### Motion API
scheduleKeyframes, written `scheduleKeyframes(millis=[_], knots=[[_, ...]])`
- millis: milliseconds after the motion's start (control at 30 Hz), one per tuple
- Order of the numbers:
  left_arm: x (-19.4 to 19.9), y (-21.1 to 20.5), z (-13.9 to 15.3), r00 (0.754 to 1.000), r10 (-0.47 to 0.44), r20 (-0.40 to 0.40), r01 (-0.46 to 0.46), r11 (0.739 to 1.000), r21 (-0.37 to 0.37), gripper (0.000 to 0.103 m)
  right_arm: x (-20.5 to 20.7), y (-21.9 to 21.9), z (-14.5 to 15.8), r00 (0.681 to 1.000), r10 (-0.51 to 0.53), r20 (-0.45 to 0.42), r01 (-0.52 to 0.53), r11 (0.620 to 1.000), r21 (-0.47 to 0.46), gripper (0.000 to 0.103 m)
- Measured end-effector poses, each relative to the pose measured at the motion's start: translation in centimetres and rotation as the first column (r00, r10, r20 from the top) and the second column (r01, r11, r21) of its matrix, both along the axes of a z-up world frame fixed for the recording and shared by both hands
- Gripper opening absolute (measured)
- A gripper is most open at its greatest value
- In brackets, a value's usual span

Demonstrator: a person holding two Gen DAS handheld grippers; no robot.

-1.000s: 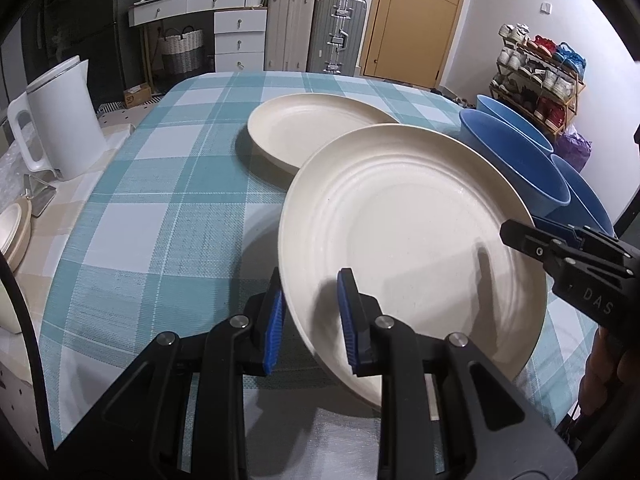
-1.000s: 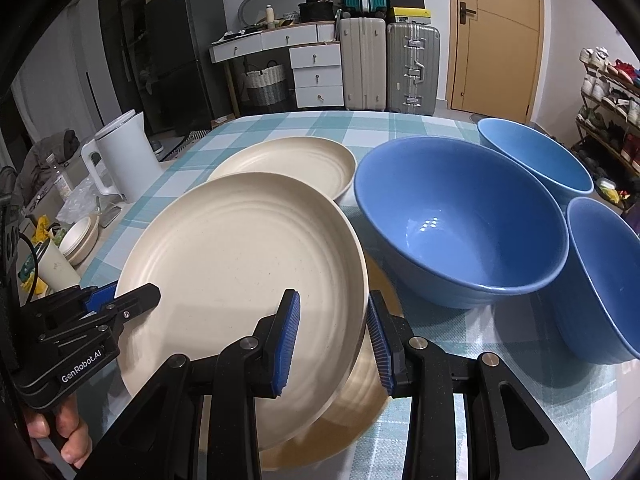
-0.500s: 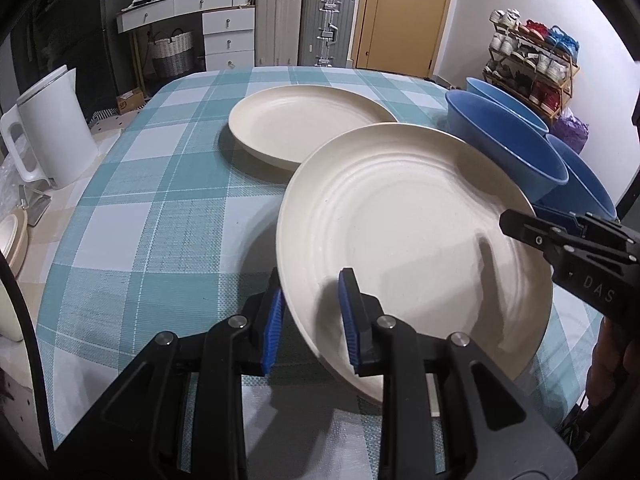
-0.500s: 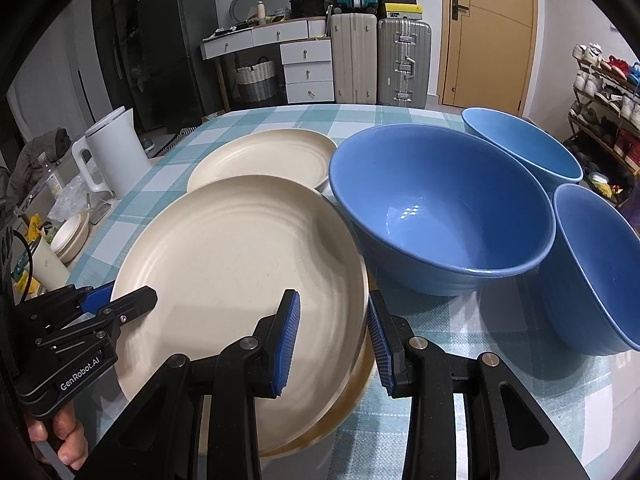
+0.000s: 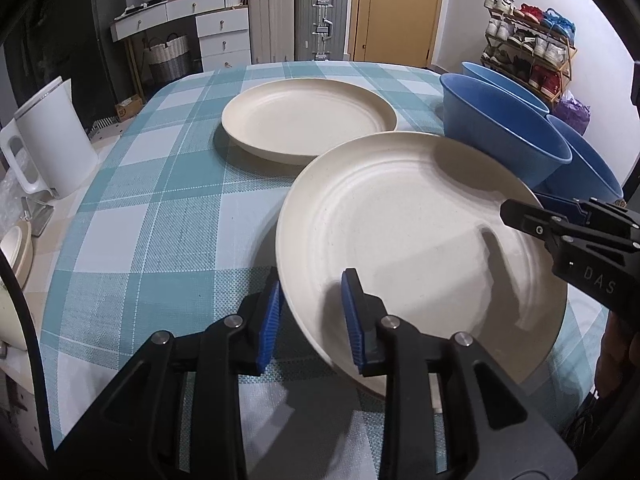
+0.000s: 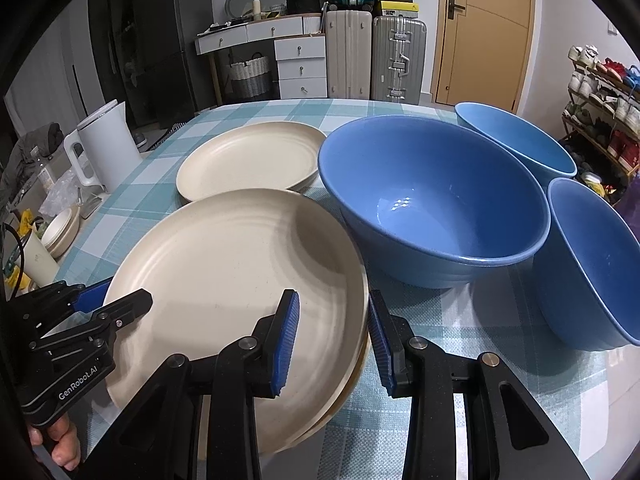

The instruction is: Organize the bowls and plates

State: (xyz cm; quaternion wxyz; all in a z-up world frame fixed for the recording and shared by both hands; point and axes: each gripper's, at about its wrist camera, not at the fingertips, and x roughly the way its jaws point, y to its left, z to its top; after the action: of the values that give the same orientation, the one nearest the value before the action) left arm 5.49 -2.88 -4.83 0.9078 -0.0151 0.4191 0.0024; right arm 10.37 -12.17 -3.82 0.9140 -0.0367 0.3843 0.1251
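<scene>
A large cream plate lies on top of other cream plates, whose rims show under its right edge. My left gripper straddles its near-left rim. Its jaws are opening, with the rim loose between the blue pads. My right gripper is shut on the plate's right rim, one pad inside and one outside. A second cream plate lies farther back. Three blue bowls stand to the right, the nearest close to the stack.
A white kettle stands off the table's left edge, with small cream dishes nearer along that side. The checked tablecloth is bare to the left of the plates. A hand holds the left gripper.
The top plate has come down from a tilt and now lies flat on the plates beneath it. The left pads stand slightly wider apart. The right pads keep the same gap.
</scene>
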Motion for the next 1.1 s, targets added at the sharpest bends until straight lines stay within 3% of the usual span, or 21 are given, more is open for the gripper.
scheduleKeyframes(millis=[367, 467, 567, 633, 667, 700, 733, 767, 833, 900, 967, 1000, 1100], knots=[[-0.2, -0.7, -0.1, 1.000, -0.004, 0.004, 0.004, 0.999, 0.041, 0.026, 0.4, 0.1, -0.9, 1.000, -0.013, 0.000, 0.013, 1.000, -0.018, 0.035], [-0.2, -0.5, -0.1, 1.000, -0.020, -0.001, 0.020, 1.000, 0.005, 0.037, 0.4, 0.2, -1.0, 1.000, -0.022, 0.005, 0.022, 0.999, -0.026, 0.035], [-0.1, 0.1, -0.1, 1.000, -0.019, -0.012, 0.018, 0.999, -0.045, 0.041, 0.5, 0.1, -1.2, 1.000, -0.018, 0.005, 0.018, 1.000, -0.018, 0.035], [-0.1, 0.6, 0.0, 1.000, -0.003, -0.012, 0.003, 0.999, -0.049, 0.051, 0.5, 0.0, -1.1, 1.000, -0.014, 0.004, 0.014, 1.000, -0.015, 0.036], [-0.2, 1.0, 0.2, 1.000, 0.008, -0.005, -0.008, 0.998, -0.055, 0.062, 0.4, -0.1, -1.0, 1.000, -0.011, 0.003, 0.011, 1.000, -0.013, 0.037], [-0.4, 1.5, 0.5, 1.000, 0.020, 0.003, -0.020, 0.998, -0.067, 0.074, 0.4, -0.1, -0.9, 1.000, -0.008, 0.002, 0.008, 1.000, -0.011, 0.043], [-0.5, 1.8, 0.7, 1.000, 0.028, 0.008, -0.027, 0.997, -0.074, 0.080, 0.3, -0.1, -0.7, 1.000, -0.003, 0.005, 0.003, 1.000, -0.003, 0.052], [-0.6, 2.4, 1.1, 0.999, 0.040, 0.018, -0.038, 0.995, -0.091, 0.082, 0.1, -0.2, -0.6, 1.000, -0.002, 0.011, 0.002, 1.000, 0.003, 0.055], [-0.8, 3.3, 1.6, 0.998, 0.050, 0.025, -0.047, 0.992, -0.118, 0.082, -0.3, -0.3, 0.0, 1.000, 0.002, 0.029, -0.002, 1.000, 0.021, 0.077], [-1.0, 4.3, 1.9, 0.998, 0.064, 0.029, -0.059, 0.988, -0.146, 0.084, -0.7, -0.4, 0.5, 0.999, 0.004, 0.045, -0.006, 0.999, 0.033, 0.087], [-1.1, 5.1, 2.2, 0.996, 0.091, 0.022, -0.086, 0.983, -0.162, 0.090, -1.0, -0.3, 0.8, 0.999, 0.009, 0.042, -0.011, 0.999, 0.045, 0.089], [-1.2, 5.3, 2.3, 0.995, 0.099, 0.018, -0.095, 0.982, -0.164, 0.099, -1.1, -0.1, 1.0, 0.999, 0.012, 0.031, -0.014, 0.998, 0.060, 0.089], [-1.7, 6.0, 3.2, 0.991, 0.125, 0.050, -0.115, 0.979, -0.166, 0.102, -1.7, 0.3, 1.6, 0.999, 0.025, 0.039, -0.028, 0.995, 0.094, 0.092]])
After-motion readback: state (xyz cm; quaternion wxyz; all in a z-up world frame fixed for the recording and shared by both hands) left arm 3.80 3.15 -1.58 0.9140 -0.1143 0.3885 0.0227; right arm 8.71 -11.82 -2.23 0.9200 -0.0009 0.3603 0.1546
